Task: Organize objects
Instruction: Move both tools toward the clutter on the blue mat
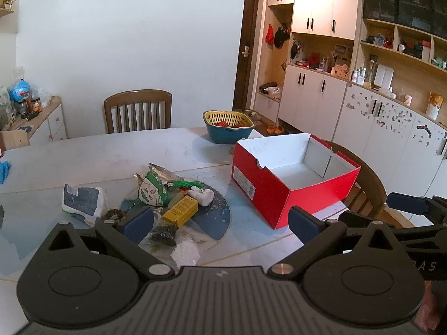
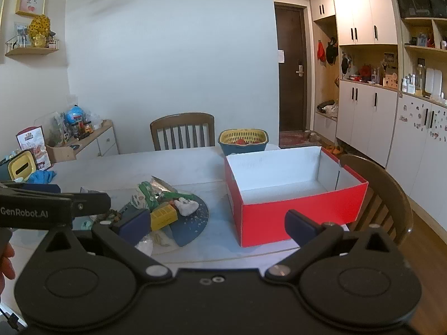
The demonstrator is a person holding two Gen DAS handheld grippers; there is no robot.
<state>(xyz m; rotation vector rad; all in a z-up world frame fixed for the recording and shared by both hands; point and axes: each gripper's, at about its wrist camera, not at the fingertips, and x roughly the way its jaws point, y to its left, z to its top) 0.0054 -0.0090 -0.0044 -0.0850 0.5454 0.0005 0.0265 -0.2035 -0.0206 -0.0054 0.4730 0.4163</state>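
A pile of small things lies on a round blue mat (image 1: 220, 217) on the table: a yellow box (image 1: 181, 209), a white figurine (image 1: 201, 195), a green-and-white plush (image 1: 152, 192) and a white-and-blue packet (image 1: 82, 202). To their right stands an empty red box (image 1: 293, 189) with a white inside. My left gripper (image 1: 220, 224) hovers open over the near side of the pile, nothing between its fingers. My right gripper (image 2: 218, 226) is open too, in front of the red box (image 2: 296, 215) and right of the yellow box (image 2: 164, 217). The left gripper (image 2: 56, 206) shows at that view's left edge.
A yellow strainer in a blue bowl (image 1: 227, 125) with red things sits at the table's far edge. Wooden chairs stand behind the table (image 1: 138, 110) and at its right side (image 2: 377, 195). A blue cloth (image 2: 42, 176) lies far left. A cluttered side cabinet (image 2: 83, 139) is beyond.
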